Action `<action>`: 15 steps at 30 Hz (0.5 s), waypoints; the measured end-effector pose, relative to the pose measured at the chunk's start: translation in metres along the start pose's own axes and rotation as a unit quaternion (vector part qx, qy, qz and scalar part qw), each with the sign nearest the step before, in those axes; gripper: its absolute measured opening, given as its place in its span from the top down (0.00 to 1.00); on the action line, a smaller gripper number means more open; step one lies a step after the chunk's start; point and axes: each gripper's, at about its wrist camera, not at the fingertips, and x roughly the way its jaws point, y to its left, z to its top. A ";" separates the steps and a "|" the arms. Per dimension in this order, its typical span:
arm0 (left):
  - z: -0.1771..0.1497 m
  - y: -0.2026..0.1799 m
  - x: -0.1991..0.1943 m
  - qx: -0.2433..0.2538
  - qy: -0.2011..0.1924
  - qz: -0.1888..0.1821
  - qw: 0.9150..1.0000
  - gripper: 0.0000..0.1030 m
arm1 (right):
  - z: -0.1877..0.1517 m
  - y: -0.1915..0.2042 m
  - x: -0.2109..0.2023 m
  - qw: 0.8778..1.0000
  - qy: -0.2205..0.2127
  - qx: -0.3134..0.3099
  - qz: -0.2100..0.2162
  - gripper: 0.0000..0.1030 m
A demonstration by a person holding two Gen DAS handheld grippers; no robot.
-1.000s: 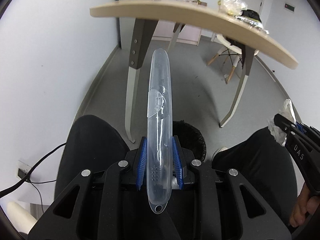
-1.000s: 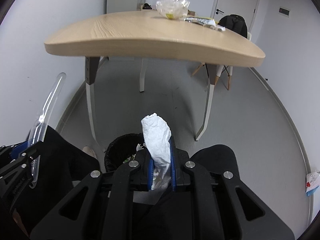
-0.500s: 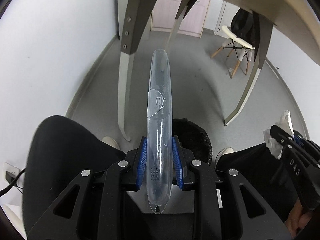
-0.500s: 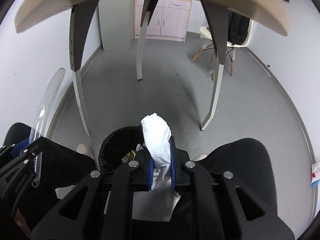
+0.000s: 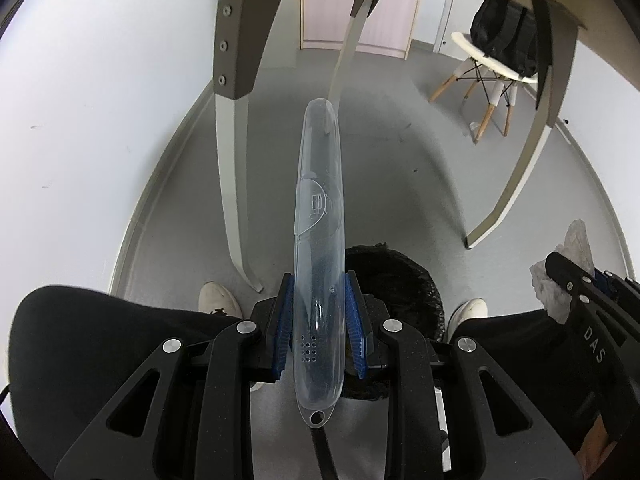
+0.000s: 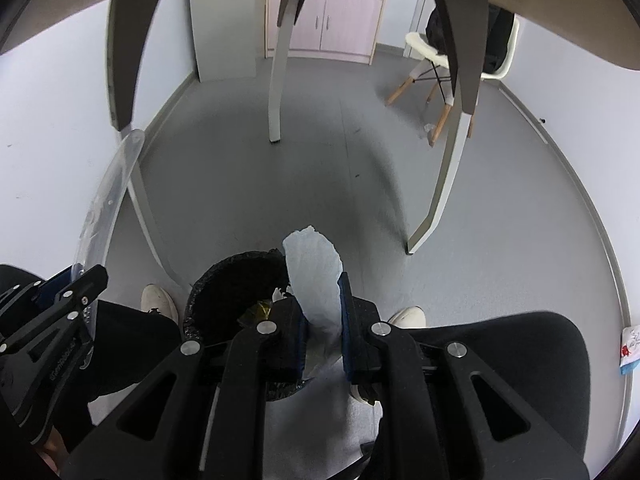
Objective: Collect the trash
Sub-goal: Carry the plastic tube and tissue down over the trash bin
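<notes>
My left gripper (image 5: 319,282) is shut on a long clear plastic case (image 5: 320,216) that sticks out forward over the floor. The same case (image 6: 106,192) shows at the left of the right wrist view, held by the left gripper (image 6: 82,276). My right gripper (image 6: 322,284) is shut on a crumpled white tissue (image 6: 314,264). That tissue (image 5: 568,256) also appears at the right edge of the left wrist view. A black-lined trash bin (image 5: 400,276) stands on the floor just below both grippers, between the person's knees, with some litter inside the bin (image 6: 236,284).
The wooden table's underside and its grey-and-white legs (image 5: 234,128) arch overhead. The person's black trousers (image 6: 500,344) and white shoes (image 5: 218,300) flank the bin. A chair with a black bag (image 5: 500,52) and a pink cabinet (image 6: 336,16) stand far back. A small packet (image 6: 628,350) lies by the right wall.
Both grippers have sunk from table height to below the tabletop and closer to the bin. The tabletop with its litter has left view. Both grips are unchanged.
</notes>
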 end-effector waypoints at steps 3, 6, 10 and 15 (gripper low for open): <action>0.006 0.001 0.016 -0.001 0.012 0.003 1.000 0.76 | 0.007 0.002 0.017 1.000 0.011 -0.007 -0.003 0.88; 0.011 0.003 0.032 0.000 0.025 0.009 1.000 0.76 | 0.014 0.006 0.037 0.999 0.028 -0.016 0.001 0.88; 0.016 0.006 0.054 -0.001 0.043 0.016 0.999 0.76 | 0.020 0.011 0.063 0.998 0.049 -0.030 0.005 0.88; 0.019 0.013 0.080 -0.010 0.070 0.025 0.997 0.76 | 0.025 0.015 0.088 0.996 0.079 -0.038 0.018 0.86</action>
